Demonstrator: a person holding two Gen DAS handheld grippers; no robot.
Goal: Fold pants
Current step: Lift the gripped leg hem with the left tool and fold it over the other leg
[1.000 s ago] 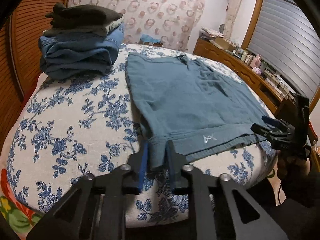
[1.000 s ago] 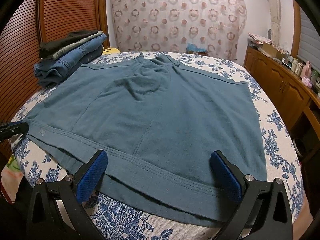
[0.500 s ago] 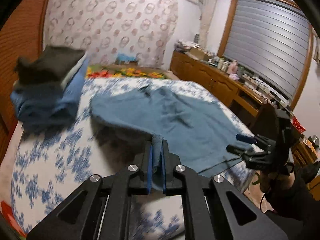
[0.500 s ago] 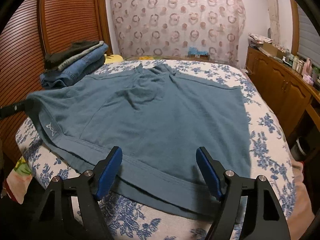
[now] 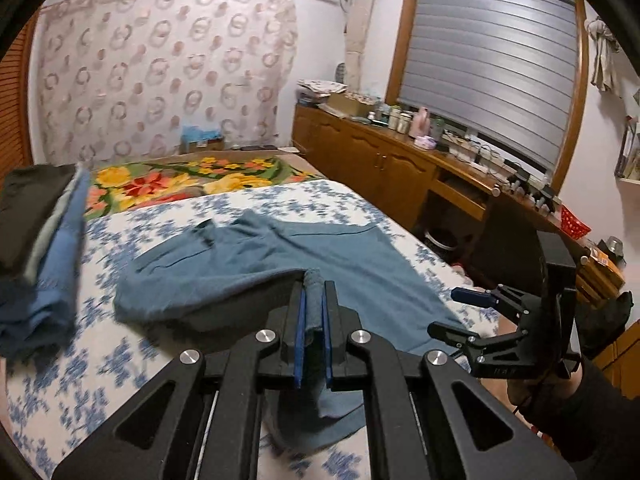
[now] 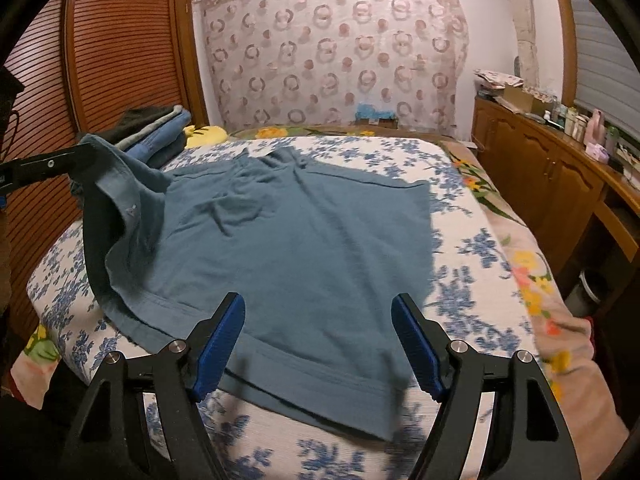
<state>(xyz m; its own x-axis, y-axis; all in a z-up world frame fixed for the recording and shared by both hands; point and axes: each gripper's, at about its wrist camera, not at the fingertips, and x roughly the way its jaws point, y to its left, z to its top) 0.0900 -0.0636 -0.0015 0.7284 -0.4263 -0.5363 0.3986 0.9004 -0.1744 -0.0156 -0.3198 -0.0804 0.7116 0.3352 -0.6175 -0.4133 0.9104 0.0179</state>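
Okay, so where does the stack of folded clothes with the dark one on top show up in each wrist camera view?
Left wrist: the stack of folded clothes sits blurred at the far left edge, on the blue floral bed cover.
Right wrist: the stack lies upper left, at the bed's far corner, behind the lifted edge of the blue-grey pants.
Shared landmark: the ring-patterned curtain.

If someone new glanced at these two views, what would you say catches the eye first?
First, the teal pants spread across the blue-flowered bedspread, one near corner lifted off the bed and pinched shut in the left gripper. Next, the right gripper, jaws open over the near hem with nothing between them. At the bed's far left corner sits a stack of folded clothes.
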